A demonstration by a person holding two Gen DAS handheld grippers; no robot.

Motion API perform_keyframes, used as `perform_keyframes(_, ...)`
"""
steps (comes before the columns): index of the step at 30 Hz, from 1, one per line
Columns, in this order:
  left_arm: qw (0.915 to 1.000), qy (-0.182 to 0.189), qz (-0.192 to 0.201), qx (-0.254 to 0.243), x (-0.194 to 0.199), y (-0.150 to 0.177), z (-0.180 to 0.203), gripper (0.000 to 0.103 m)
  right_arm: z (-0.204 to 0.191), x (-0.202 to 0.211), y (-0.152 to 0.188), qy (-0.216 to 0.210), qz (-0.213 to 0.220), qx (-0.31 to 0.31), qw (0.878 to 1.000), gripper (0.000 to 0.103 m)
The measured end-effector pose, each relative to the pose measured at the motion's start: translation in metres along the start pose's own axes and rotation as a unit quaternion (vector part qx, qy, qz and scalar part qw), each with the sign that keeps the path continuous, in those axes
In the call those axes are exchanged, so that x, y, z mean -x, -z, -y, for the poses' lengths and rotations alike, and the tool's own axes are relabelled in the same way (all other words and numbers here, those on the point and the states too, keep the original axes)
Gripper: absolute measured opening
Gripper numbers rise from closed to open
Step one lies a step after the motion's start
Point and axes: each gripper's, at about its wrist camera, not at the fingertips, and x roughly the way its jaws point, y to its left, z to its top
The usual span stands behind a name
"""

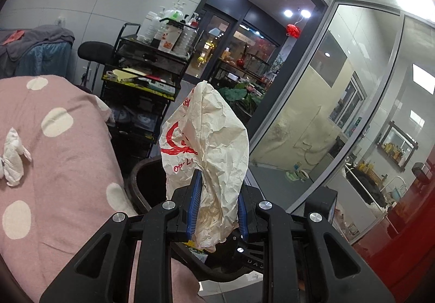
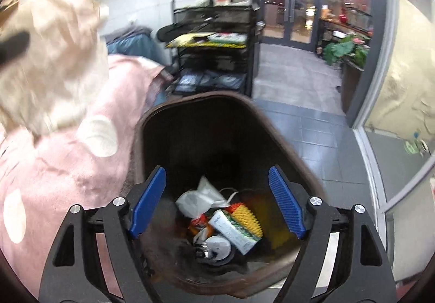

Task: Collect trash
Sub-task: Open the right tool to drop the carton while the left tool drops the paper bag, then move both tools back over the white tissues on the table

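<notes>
My left gripper (image 1: 218,183) is shut on a crumpled white paper bag with red print (image 1: 209,134), which stands up between the blue pads. Just beyond it shows the rim of a dark brown bin (image 1: 146,180). A crumpled white tissue (image 1: 13,158) lies on the pink spotted blanket (image 1: 54,126) at the left. My right gripper (image 2: 217,169) hangs open over the bin (image 2: 195,99) with nothing between its fingers. Inside the bin lie a white plastic bag (image 2: 201,197), a small box (image 2: 233,232) and a yellow ribbed item (image 2: 246,216). The paper bag (image 2: 54,58) appears blurred at the upper left.
A black wire cart (image 1: 146,63) loaded with bottles and cups stands behind the bin, also seen as the cart (image 2: 214,31). A glass partition (image 1: 339,112) runs along the right. Grey tiled floor (image 2: 299,118) leads to glass doors. A black chair (image 1: 95,51) sits by the wall.
</notes>
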Motion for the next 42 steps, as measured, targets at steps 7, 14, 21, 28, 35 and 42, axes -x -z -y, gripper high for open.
perform_keyframes(7,0.9981,0.012,-0.059,0.014,-0.040,0.017,0.003,0.023,0.023,0.012,0.003,0.029,0.017,-0.023,0.999,0.081)
perform_keyframes(14,0.9933,0.013,-0.109,0.035,-0.070,0.032,-0.002,0.023,0.040,0.018,0.004,0.049,0.029,-0.042,0.998,0.081)
perform_keyframes(21,0.9855,0.002,-0.163,0.049,-0.095,0.041,-0.007,0.032,0.048,0.017,0.006,0.057,0.028,-0.044,0.997,0.081)
perform_keyframes(28,0.9829,-0.027,-0.179,0.031,-0.101,0.046,-0.002,0.081,0.051,0.019,0.004,0.059,0.032,-0.050,0.996,0.082)
perform_keyframes(35,0.9847,-0.050,-0.166,-0.018,-0.099,0.046,0.013,0.094,0.054,0.024,0.000,0.061,0.042,-0.062,0.995,0.082)
perform_keyframes(42,0.9870,-0.087,-0.121,-0.060,-0.072,0.043,0.025,0.097,0.051,0.030,-0.004,0.054,0.058,-0.064,0.995,0.087)
